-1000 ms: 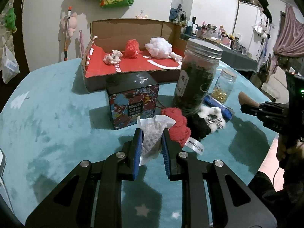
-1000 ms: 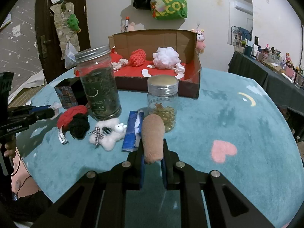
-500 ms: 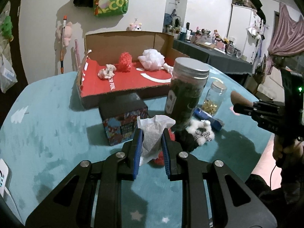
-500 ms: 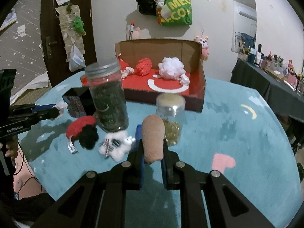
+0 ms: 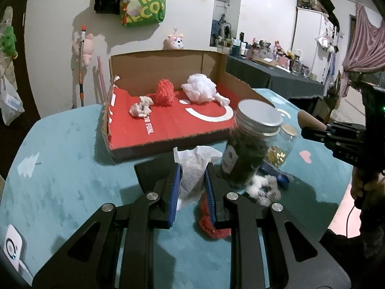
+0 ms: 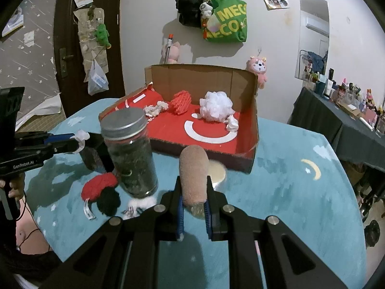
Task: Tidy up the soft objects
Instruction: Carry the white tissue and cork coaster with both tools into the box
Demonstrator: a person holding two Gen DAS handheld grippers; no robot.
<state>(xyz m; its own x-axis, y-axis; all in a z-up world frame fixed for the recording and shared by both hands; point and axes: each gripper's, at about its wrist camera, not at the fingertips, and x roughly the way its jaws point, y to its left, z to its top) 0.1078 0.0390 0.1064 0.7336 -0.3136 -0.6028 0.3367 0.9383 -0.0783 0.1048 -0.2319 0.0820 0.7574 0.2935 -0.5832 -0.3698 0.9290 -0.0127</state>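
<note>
My left gripper (image 5: pixel 191 168) is shut on a crumpled white tissue (image 5: pixel 193 166), lifted above the teal table. My right gripper (image 6: pixel 194 180) is shut on a tan, roll-shaped soft thing (image 6: pixel 194 172), also held up. Beyond both stands an open cardboard box with a red floor (image 5: pixel 168 125) (image 6: pixel 211 130). Inside it lie a red knitted ball (image 5: pixel 165 92), a white fluffy pouf (image 5: pixel 201 90) and a small pale scrap (image 5: pixel 140 106). On the table lie a red and black soft toy (image 6: pixel 102 190) and a white fluffy toy (image 5: pixel 263 187).
A tall dark-filled jar with a metal lid (image 6: pixel 131 154) and a smaller jar with gold pieces (image 5: pixel 280 148) stand before the box. A dark box (image 6: pixel 95 154) sits to the jar's left. A person's hand (image 6: pixel 14 187) grips the left tool. Bags hang on the wall.
Both grippers have risen with their loads, so the table things sit lower in view and the cardboard box floor shows more from above. Grips are unchanged.
</note>
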